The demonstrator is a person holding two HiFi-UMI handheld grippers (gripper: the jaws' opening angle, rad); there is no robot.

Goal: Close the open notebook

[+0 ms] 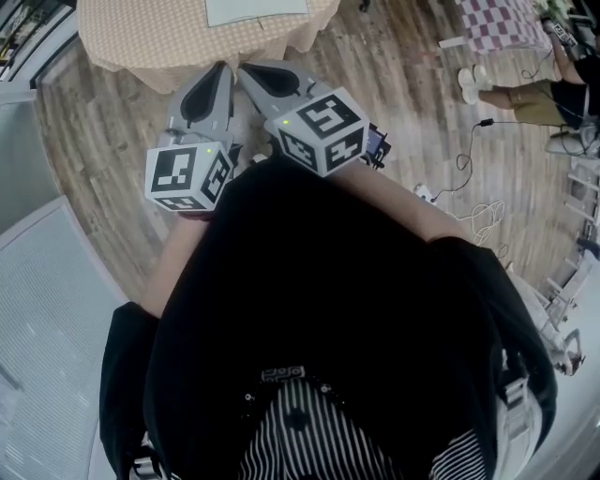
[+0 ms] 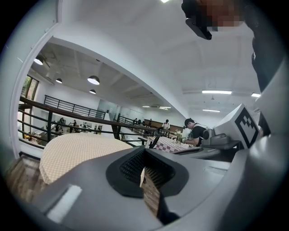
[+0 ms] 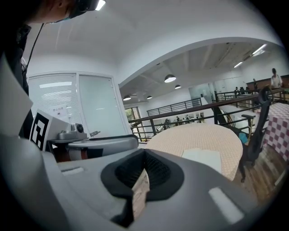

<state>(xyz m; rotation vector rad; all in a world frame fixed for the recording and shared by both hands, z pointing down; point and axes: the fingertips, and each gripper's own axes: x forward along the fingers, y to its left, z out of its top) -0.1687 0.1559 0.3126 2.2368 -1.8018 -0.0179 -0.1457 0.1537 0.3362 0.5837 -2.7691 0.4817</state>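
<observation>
**A:** Where is the notebook (image 1: 255,9)?

**B:** It's on the far side of the round table (image 1: 141,42), lying flat and pale on the checked cloth. The head view cuts off its far part, so I cannot tell how wide it lies open.

**A:** And the grippers?

**B:** Both are near the body, side by side and well short of the table. The left gripper (image 1: 221,67) has its jaws together with nothing in them. The right gripper (image 1: 246,70) is the same.

**A:** How will the notebook handle?

**B:** I'd say it is light. The pages are likely limp and thin, and the cover a little stiffer. A pinch on loose sheets could crease or tear them. Better to take the outer edge of one half, cover and pages together, and swing it over the spine.

**A:** Could it slide?

**B:** It might, and the cloth might ruck under it. The other gripper could press down on the half that stays.

**A:** Is anything in the way?

**B:** I see only wood floor between the grippers and the table. A dark chair (image 3: 247,149) stands at the table's right. Cables (image 1: 480,214) lie on the floor to the right, well apart. A second table (image 1: 497,23) is far right, with a person beside it.
</observation>
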